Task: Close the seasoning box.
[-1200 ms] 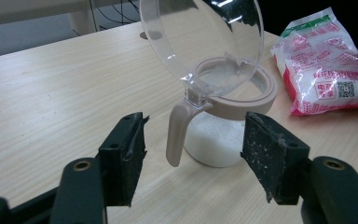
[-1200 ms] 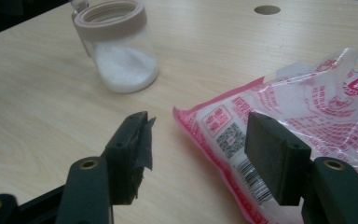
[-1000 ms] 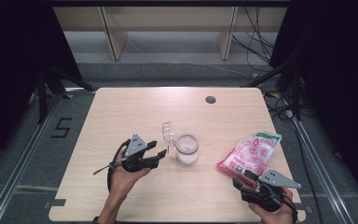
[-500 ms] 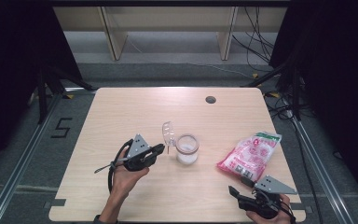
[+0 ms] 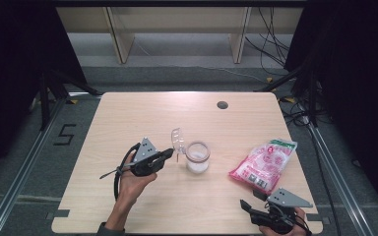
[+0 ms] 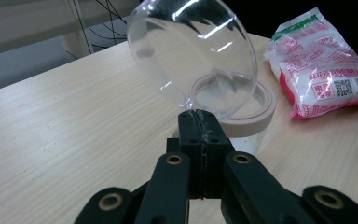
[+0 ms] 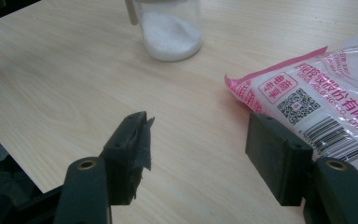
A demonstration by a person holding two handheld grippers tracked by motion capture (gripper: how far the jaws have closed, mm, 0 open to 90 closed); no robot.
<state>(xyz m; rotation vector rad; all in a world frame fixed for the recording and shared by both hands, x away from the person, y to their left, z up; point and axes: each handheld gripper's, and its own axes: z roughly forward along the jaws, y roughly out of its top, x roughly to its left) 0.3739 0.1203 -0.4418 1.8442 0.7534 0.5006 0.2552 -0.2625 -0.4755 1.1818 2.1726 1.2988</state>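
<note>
— What is the left gripper (image 5: 168, 153) doing at the bench (image 5: 128, 118)?

— Its jaws are pressed together on the edge of a clear lid (image 6: 193, 51), which stands tilted up over a jar (image 5: 198, 157). The jar sits near the middle of the bench, a beige ring around its mouth and white grains in its lower part.

— And the right gripper (image 7: 196, 144)?

— It hovers at the near right edge of the bench with its jaws spread wide and nothing between them. A pink and white bag (image 5: 265, 164) lies flat just beyond it, to the right of the jar and apart from it. One jaw stands just beside the bag's printed corner.
</note>
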